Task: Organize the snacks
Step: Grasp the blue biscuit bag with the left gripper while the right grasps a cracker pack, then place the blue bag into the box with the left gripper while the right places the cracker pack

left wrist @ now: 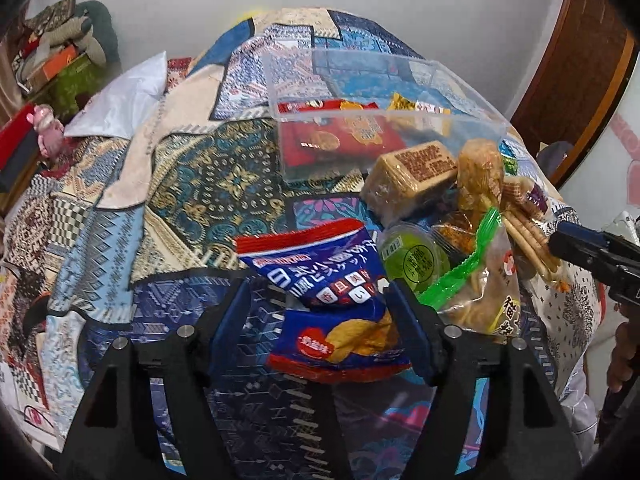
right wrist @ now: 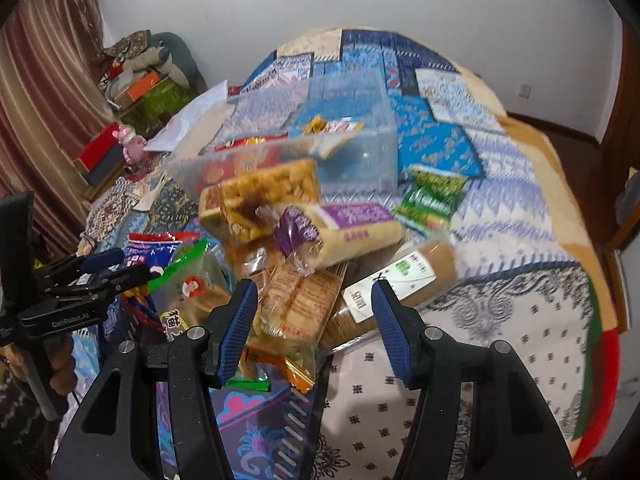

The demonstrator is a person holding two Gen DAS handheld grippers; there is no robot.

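Observation:
My left gripper (left wrist: 318, 306) is wide open, its jaws on either side of a blue and red chip bag (left wrist: 328, 300) on the bed; the bag touches the right finger. A clear plastic bin (left wrist: 372, 92) beyond holds red and yellow packets. A snack pile lies to the right: a wafer pack (left wrist: 412, 172), a green jelly cup (left wrist: 412, 258), a green-topped bag (left wrist: 476, 280). My right gripper (right wrist: 314, 306) is open just above the pile's clear cracker pack (right wrist: 296, 300). A purple-label cake roll (right wrist: 344, 232), a biscuit tube (right wrist: 400, 280) and green packets (right wrist: 432, 200) lie nearby. The bin (right wrist: 360, 148) is behind them.
The patterned quilt (left wrist: 200, 184) covers the bed. A white pillow (left wrist: 124, 100) lies at the back left. Boxes and clutter (left wrist: 60, 64) stand by the left wall, a wooden door (left wrist: 576, 64) at the right. The left gripper shows at the left of the right wrist view (right wrist: 116, 268).

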